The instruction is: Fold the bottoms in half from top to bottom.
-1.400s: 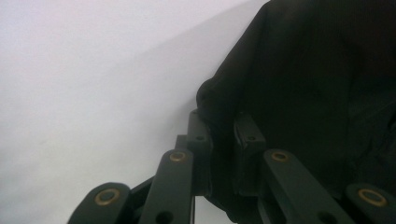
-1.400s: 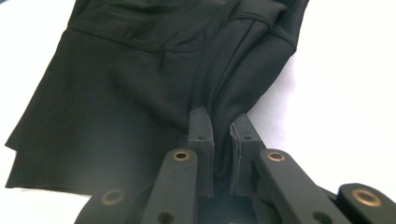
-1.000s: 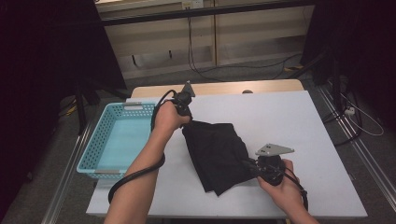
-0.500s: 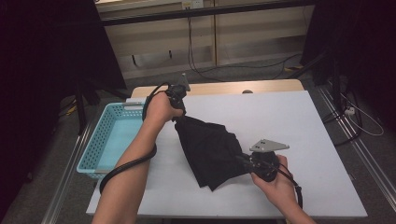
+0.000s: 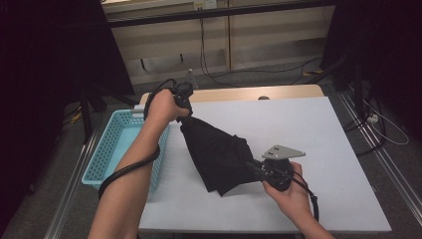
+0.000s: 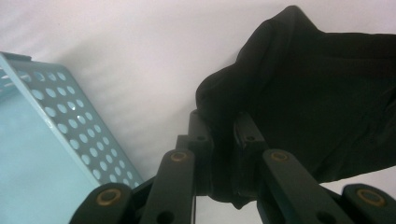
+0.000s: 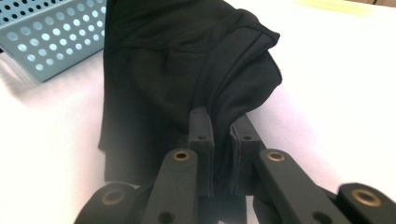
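A black folded cloth (image 5: 219,154) hangs stretched between my two grippers over the white table (image 5: 298,124). My left gripper (image 5: 185,113) pinches its far upper corner near the basket, lifted off the table. In the left gripper view the cloth (image 6: 317,93) is bunched between the jaws of the left gripper (image 6: 223,140). My right gripper (image 5: 253,168) is shut on the cloth's near right edge, low over the table. The right gripper view has the cloth (image 7: 177,70) draping away from the right gripper (image 7: 223,130), with a fold clamped between the pads.
A light blue perforated basket (image 5: 112,149) stands at the table's left edge, close to the cloth; its wall is in the left gripper view (image 6: 60,126) and in the right gripper view (image 7: 51,42). Cables lie on the floor beyond the table.
Both hands have shifted leftward with the cloth. The left gripper has risen and moved toward the basket, pulling the cloth's far corner up off the table.
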### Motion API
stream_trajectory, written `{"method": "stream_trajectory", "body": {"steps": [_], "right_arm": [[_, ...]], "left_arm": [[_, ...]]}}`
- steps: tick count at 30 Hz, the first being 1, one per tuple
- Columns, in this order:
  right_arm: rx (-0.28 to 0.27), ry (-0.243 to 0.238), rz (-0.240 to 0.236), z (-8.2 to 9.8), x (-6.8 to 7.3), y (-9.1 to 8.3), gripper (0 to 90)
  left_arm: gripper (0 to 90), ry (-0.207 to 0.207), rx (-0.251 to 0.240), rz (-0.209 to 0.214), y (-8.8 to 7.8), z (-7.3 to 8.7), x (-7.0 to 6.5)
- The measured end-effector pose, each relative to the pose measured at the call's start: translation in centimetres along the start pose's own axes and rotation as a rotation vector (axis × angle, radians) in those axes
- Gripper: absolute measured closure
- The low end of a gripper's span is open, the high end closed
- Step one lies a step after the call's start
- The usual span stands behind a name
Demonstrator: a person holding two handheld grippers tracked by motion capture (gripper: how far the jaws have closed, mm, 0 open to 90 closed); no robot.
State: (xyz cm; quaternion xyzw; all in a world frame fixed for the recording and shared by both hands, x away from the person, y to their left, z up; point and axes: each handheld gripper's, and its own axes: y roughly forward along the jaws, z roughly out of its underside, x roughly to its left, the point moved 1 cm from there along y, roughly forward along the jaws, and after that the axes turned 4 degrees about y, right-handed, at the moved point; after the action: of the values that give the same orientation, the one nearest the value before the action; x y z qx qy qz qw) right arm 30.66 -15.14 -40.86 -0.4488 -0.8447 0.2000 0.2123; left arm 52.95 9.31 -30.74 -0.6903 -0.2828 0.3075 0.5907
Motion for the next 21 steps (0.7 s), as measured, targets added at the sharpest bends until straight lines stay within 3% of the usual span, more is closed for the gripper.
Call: {"method": "stream_trajectory", "body": {"steps": [7, 21], "right_arm": [[-0.014, -0.004, -0.012, -0.1, 0.5, 0.3, 81.8], [-0.047, -0.030, -0.031, -1.0, 2.4, 0.5, 81.8]], "left_arm": [[80.7, -0.006, -0.010, -0.004, -0.6, -0.1, 0.4], [80.9, -0.064, -0.035, -0.004, -2.3, 0.4, 1.4]]}}
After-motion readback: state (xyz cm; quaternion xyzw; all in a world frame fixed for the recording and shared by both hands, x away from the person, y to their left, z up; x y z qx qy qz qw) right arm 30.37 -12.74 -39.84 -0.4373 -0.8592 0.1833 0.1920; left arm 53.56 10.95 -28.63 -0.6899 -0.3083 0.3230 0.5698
